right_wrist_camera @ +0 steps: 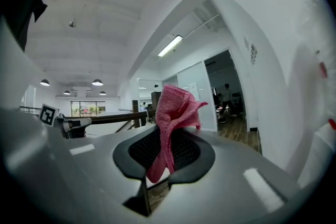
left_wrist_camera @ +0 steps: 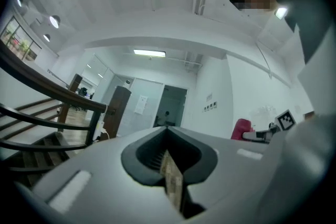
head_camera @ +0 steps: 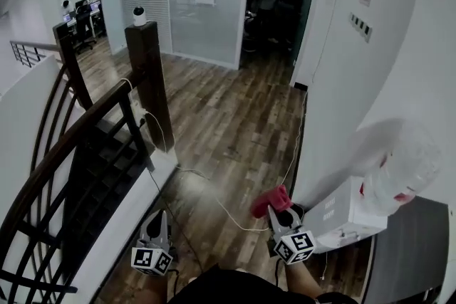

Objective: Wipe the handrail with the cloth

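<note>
- My right gripper (head_camera: 279, 216) is clamped on the cloth (head_camera: 271, 201), which sticks up in a bunch above the jaw tips.
- My left gripper (head_camera: 158, 223) is closed with nothing in it.
- The handrail (head_camera: 71, 146) is to my left. Its long axis runs from my near left, away and ahead, to the post (head_camera: 146, 53).
- The left gripper is just beside the rail. The right one, with the cloth, is well apart from it, close to the wall (head_camera: 342, 82).
- I judge the cloth must travel left, past my left gripper, then land across the rail's top so I can stroke along its length.
</note>
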The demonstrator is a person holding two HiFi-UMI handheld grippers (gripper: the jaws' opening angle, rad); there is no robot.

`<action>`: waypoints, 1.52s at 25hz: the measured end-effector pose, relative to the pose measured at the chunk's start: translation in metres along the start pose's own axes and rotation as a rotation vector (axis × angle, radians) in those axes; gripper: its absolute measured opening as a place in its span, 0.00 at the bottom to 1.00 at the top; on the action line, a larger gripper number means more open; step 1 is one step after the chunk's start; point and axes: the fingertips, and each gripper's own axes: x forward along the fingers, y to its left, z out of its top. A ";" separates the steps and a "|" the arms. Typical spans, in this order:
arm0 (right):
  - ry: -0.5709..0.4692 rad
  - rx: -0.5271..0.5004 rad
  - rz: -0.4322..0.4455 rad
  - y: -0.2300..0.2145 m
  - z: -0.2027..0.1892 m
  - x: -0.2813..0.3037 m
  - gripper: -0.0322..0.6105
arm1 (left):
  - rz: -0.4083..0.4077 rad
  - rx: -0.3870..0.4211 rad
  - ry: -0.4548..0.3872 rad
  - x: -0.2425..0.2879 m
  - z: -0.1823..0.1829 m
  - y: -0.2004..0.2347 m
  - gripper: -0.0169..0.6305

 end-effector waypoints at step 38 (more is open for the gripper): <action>0.121 0.082 0.652 0.135 -0.004 0.341 0.12 | 0.461 0.068 -0.039 0.056 0.048 0.187 0.03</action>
